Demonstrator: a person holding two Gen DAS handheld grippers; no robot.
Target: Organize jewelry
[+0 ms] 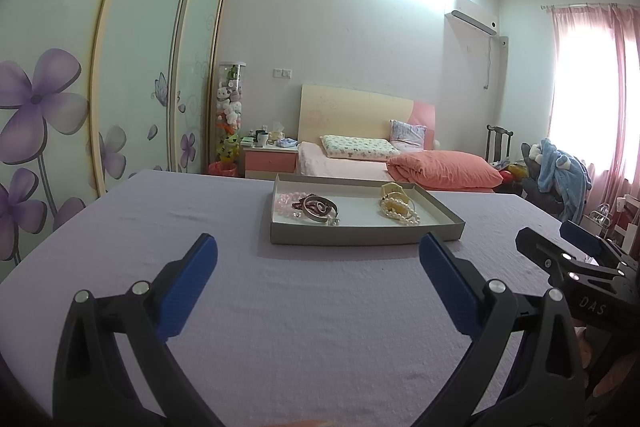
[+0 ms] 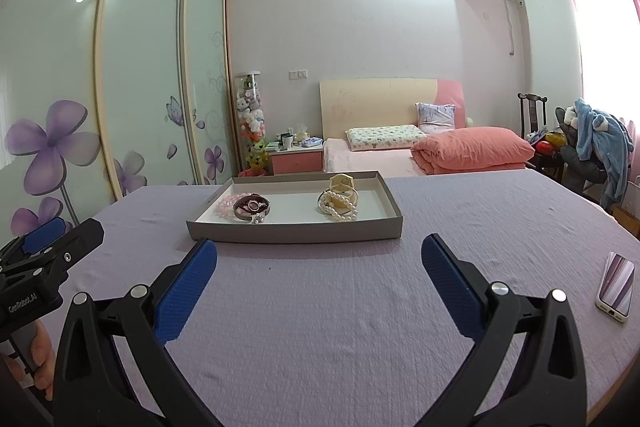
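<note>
Hovering released and empty short of the grey tray (image 1: 366, 235), the left gripper (image 1: 318, 259) and right gripper (image 2: 319, 259) looked pre-grasp; pearl bracelets (image 2: 340, 209) and pink bead bracelets (image 2: 228, 203) lay inside, so next likely needs a forward reach.

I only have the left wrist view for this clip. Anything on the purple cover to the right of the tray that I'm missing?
Observer: Yes, a phone lies flat near the cover's right edge, clear of the tray.
Reviewer: Is the right claw holding anything? I see only its side.
Observer: No, the right claw is wide open and empty, short of the tray.
Reviewer: Any sign of the person?
Observer: A hand grips the left claw's handle at the lower left edge.
</note>
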